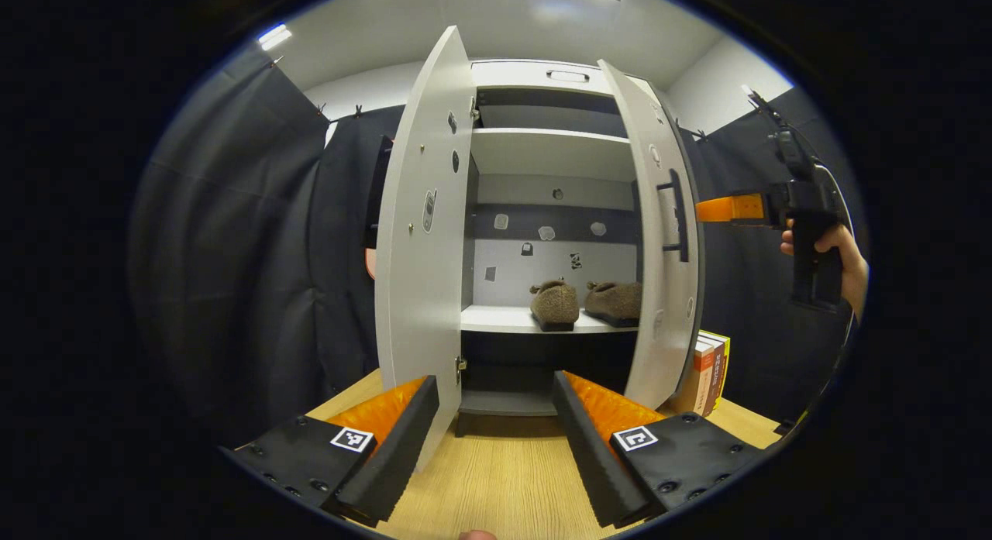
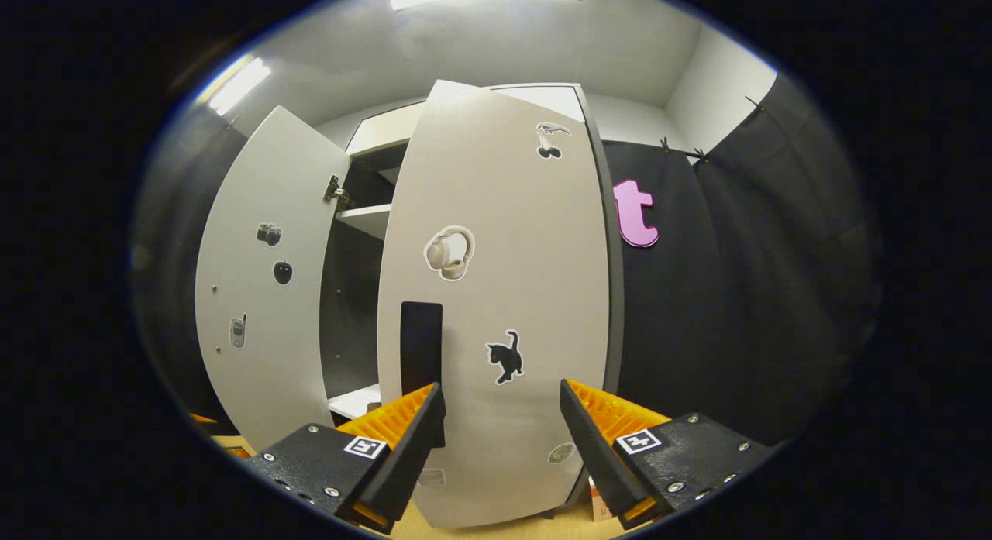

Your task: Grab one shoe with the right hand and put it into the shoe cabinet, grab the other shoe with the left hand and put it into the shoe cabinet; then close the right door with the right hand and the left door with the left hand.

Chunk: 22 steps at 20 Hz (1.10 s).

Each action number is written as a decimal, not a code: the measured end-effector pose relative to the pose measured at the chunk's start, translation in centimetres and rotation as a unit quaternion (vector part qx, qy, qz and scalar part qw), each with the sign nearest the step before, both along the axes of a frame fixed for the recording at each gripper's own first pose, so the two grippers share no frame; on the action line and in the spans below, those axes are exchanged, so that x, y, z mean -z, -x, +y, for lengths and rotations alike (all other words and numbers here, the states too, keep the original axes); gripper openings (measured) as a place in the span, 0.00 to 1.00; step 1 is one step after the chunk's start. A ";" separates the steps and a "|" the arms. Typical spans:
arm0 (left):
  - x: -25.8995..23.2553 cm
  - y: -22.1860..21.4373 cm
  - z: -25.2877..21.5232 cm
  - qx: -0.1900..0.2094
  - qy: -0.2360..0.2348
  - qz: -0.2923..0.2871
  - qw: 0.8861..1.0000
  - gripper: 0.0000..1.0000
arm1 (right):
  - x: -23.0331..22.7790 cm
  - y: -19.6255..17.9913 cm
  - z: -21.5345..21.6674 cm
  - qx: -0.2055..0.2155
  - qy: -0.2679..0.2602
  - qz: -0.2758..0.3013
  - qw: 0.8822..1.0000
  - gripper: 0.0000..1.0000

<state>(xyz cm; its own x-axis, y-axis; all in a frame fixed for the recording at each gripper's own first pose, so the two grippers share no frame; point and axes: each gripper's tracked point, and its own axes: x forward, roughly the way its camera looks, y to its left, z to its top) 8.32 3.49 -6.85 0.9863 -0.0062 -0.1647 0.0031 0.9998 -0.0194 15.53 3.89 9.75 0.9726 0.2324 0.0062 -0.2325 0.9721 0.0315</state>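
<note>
Both shoes [image 1: 587,303] sit on the cabinet [image 1: 542,156] shelf, my left tool [image 1: 496,447] released, my right tool [image 2: 502,439] released before the half-closed right door [image 2: 496,292].

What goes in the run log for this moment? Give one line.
shoes: both on cabinet shelf | right door: half open, right gripper open at it | left door: open | left gripper: open

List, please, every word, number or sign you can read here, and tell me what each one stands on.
Nothing can be quoted as it reads.
Books beside the shoe cabinet: spine print too small to read.
Square markers on the left gripper and right gripper: coded patterns, no words.
Stickers on the right door: pictures, no words.
</note>
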 end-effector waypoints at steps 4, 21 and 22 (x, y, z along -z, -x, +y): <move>0.2 -0.1 0.3 -0.002 -0.002 0.004 1.000 0.96 | 1.1 -1.8 1.3 -0.008 -0.009 0.008 1.000 0.90; -0.5 -0.3 1.7 -0.021 0.008 0.000 1.000 0.99 | 1.8 -6.4 4.4 0.017 0.025 0.007 1.000 0.92; -0.6 -0.4 1.9 -0.023 0.009 -0.002 1.000 0.96 | 2.0 -6.3 4.2 0.018 0.028 0.011 0.999 0.92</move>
<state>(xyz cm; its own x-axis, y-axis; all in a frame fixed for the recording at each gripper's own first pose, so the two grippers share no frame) 8.68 5.43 -6.21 0.9862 0.0361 -0.1615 -0.0427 0.9984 -0.0373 21.80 8.09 7.71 0.9803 0.1957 -0.0266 -0.1962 0.9804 -0.0189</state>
